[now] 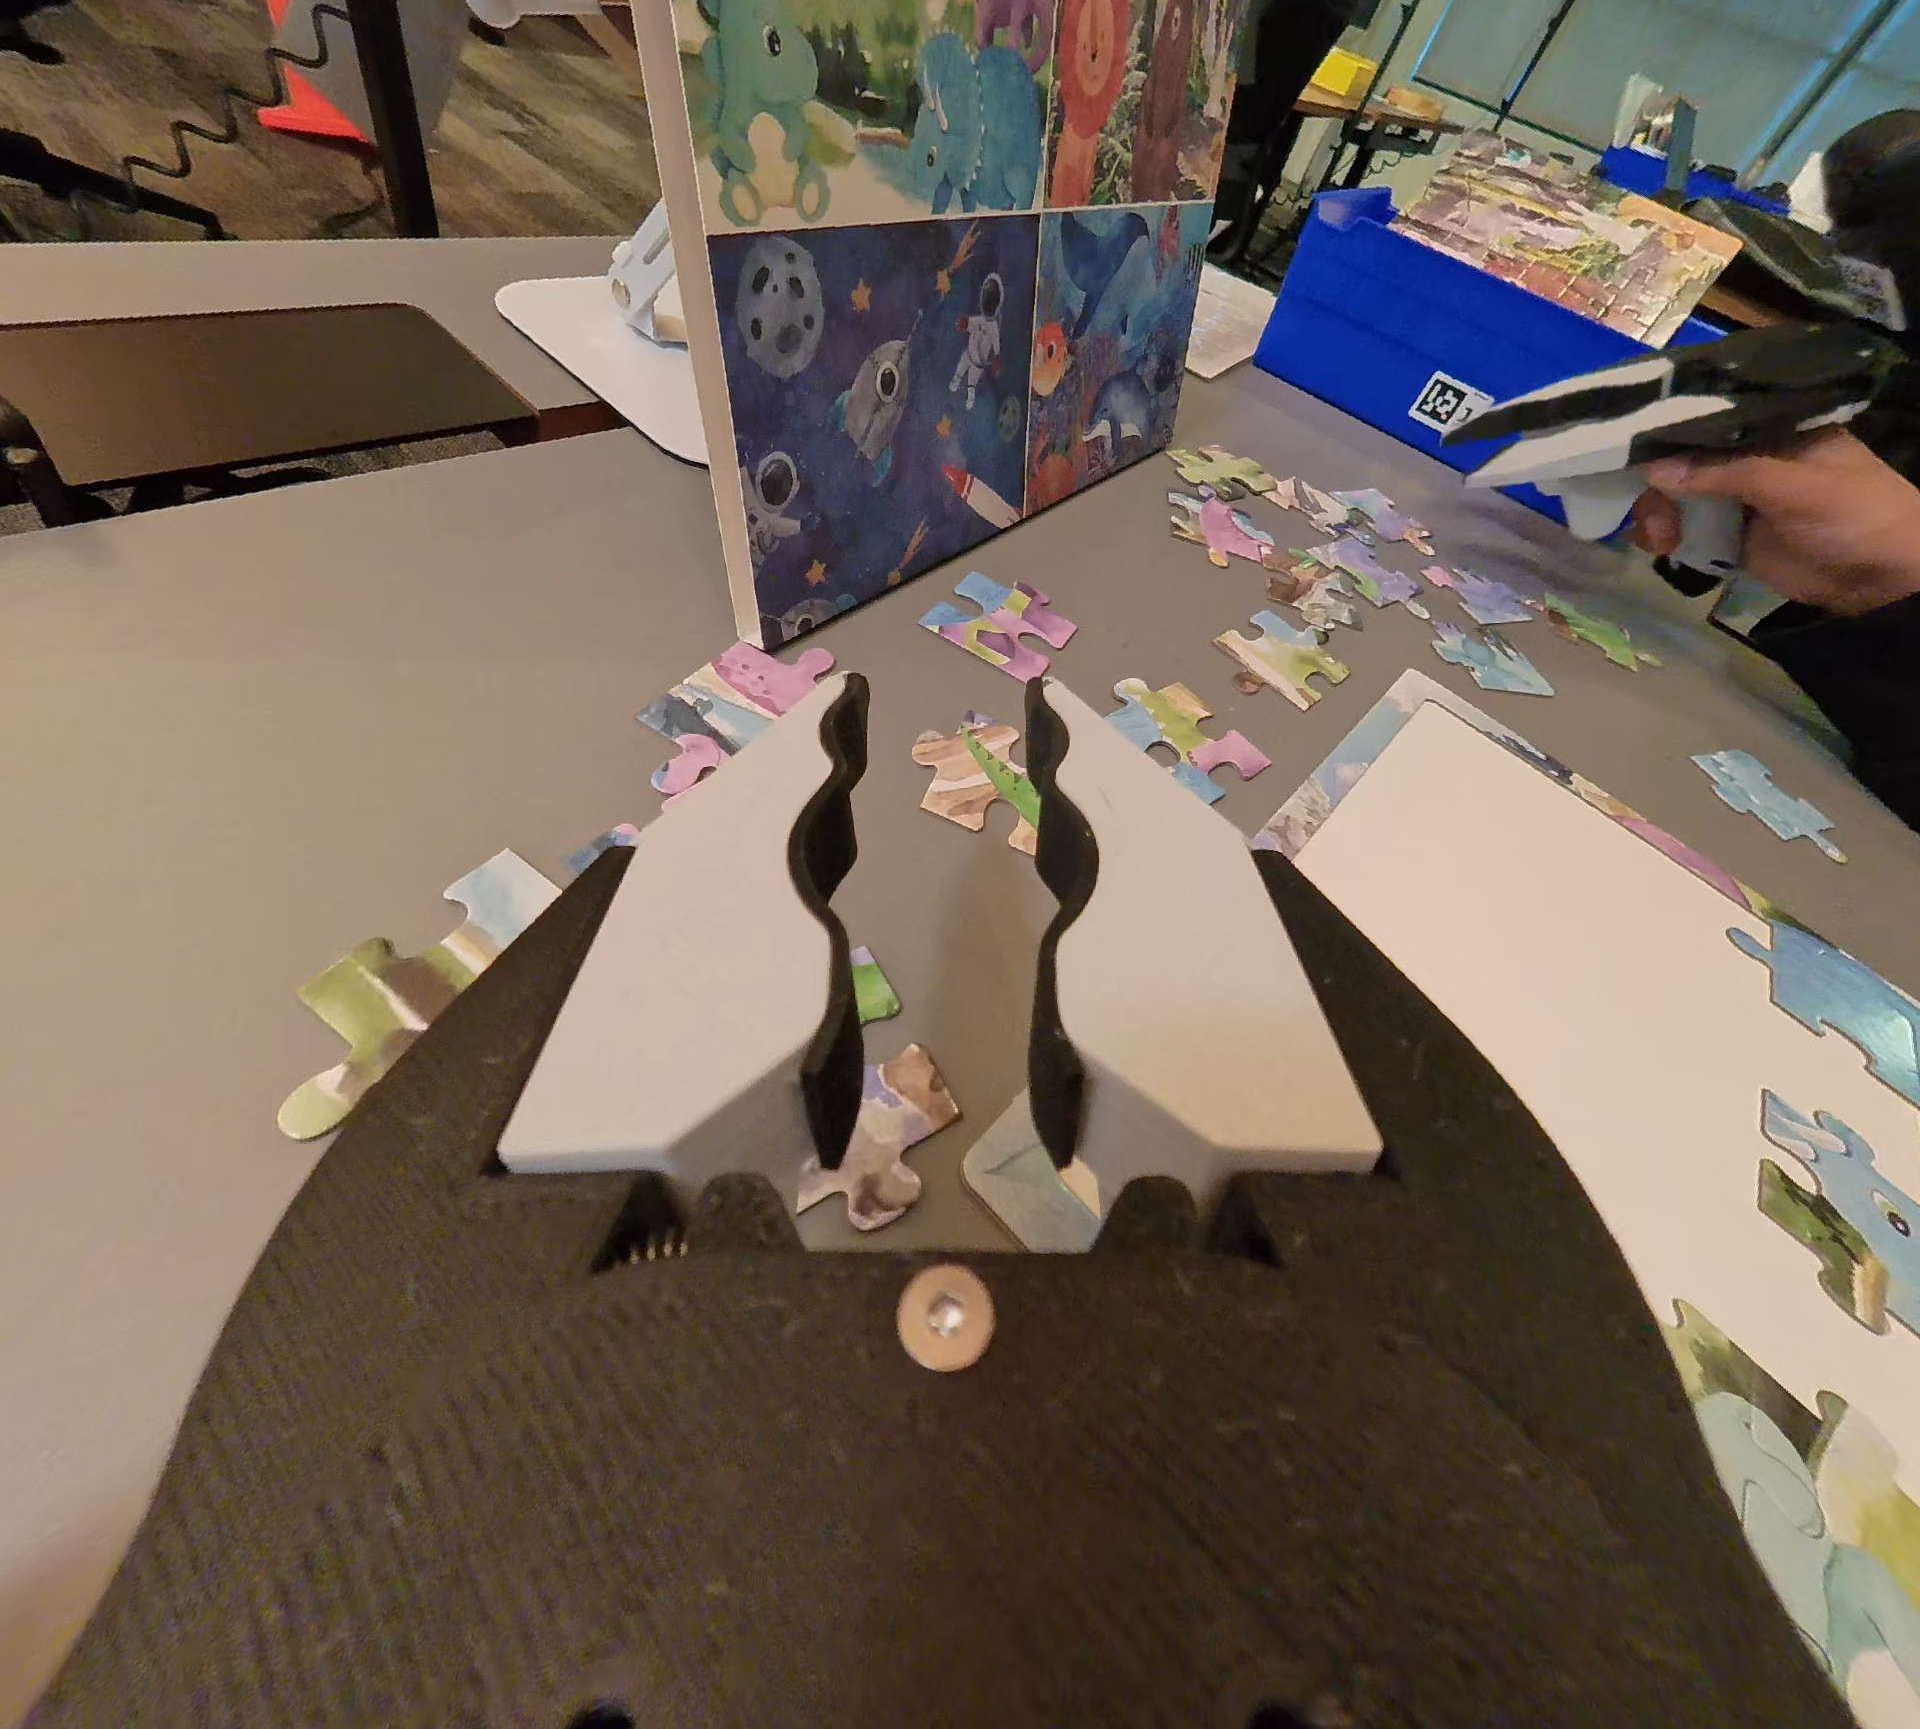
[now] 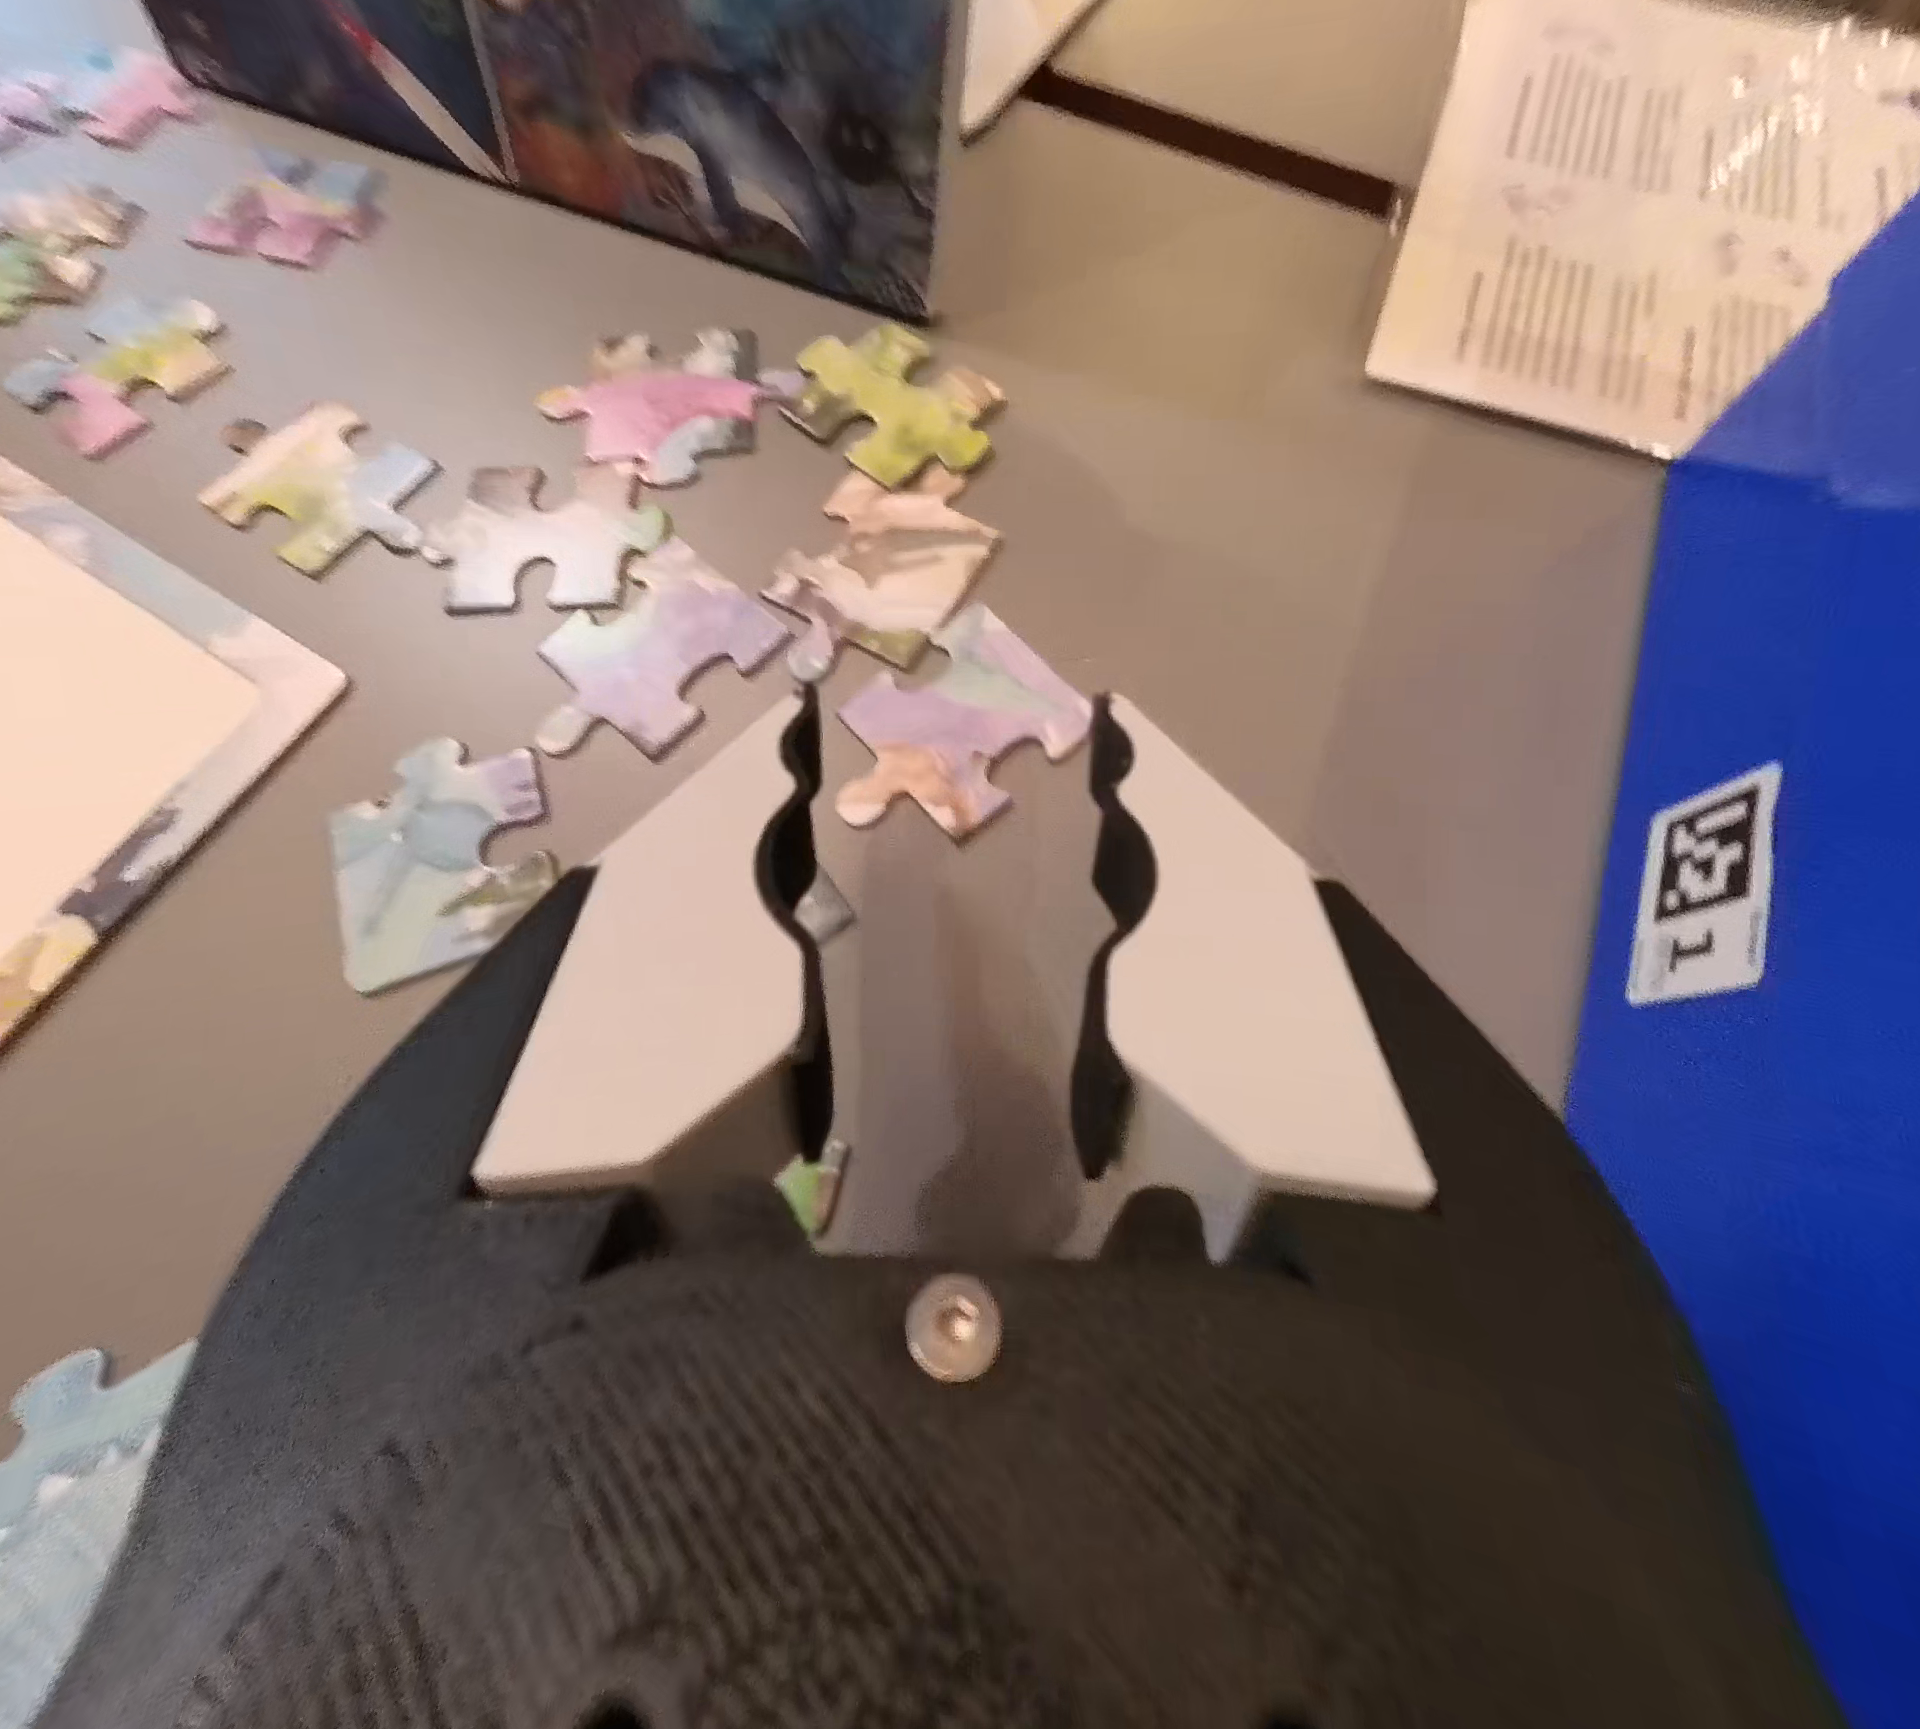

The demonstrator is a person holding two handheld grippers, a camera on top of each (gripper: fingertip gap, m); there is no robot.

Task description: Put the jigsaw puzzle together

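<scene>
Several loose pastel jigsaw pieces lie on the grey table. My left gripper is open and empty above them, with a brown-and-green piece just beyond its tips and a brown-purple piece under its jaws. The white puzzle tray lies to its right, with a few blue and green pieces fitted along its edge. My right gripper is open and empty over a purple-pink piece in a cluster of pieces; the tray corner lies to its left. It shows far right in the left wrist view.
The puzzle box with animal and space pictures stands upright at the back, also in the right wrist view. A blue bin with a black-and-white tag stands close on the right. A printed sheet lies behind it. A person's hand holds the right gripper. Spacing between my two grippers at the tips: around 40 centimetres. Measured from the fingertips, the brown-and-green piece is 9 centimetres or so from the left gripper and 35 centimetres from the right.
</scene>
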